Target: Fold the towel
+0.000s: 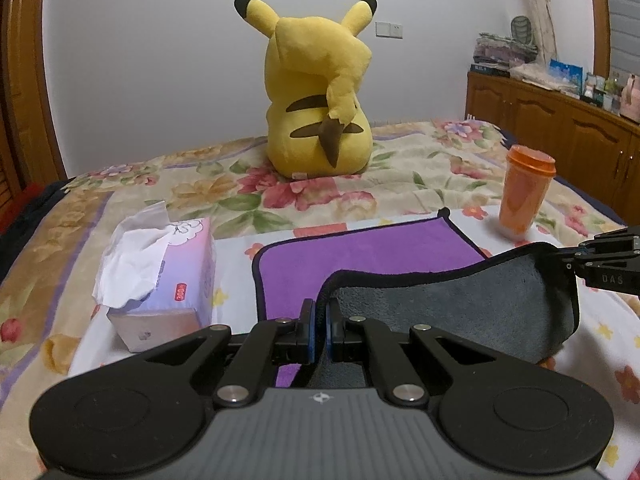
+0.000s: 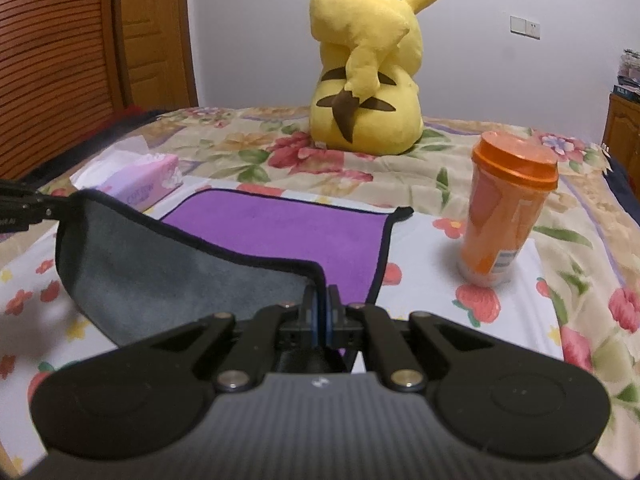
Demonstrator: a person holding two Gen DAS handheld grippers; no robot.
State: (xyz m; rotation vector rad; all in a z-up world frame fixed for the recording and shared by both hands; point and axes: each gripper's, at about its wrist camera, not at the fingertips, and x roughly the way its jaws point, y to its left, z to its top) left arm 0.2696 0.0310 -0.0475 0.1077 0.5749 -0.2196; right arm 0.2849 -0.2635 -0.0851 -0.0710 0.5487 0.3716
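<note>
The towel [image 1: 360, 252], purple on one face and grey on the other with a dark hem, lies on the bed. Its near edge is lifted and hangs between the two grippers, grey side [image 1: 472, 300] up. My left gripper [image 1: 320, 312] is shut on the near left corner. My right gripper [image 2: 322, 300] is shut on the near right corner; it also shows in the left wrist view [image 1: 576, 258]. The purple face [image 2: 280, 232] lies flat beyond; the left gripper [image 2: 40, 204] shows at the left edge of the right wrist view.
A tissue box [image 1: 168, 276] stands left of the towel. An orange lidded cup [image 2: 504, 208] stands to its right. A yellow plush toy [image 1: 316, 88] sits at the back of the floral bedspread [image 1: 420, 168]. A wooden cabinet [image 1: 560, 120] stands at far right.
</note>
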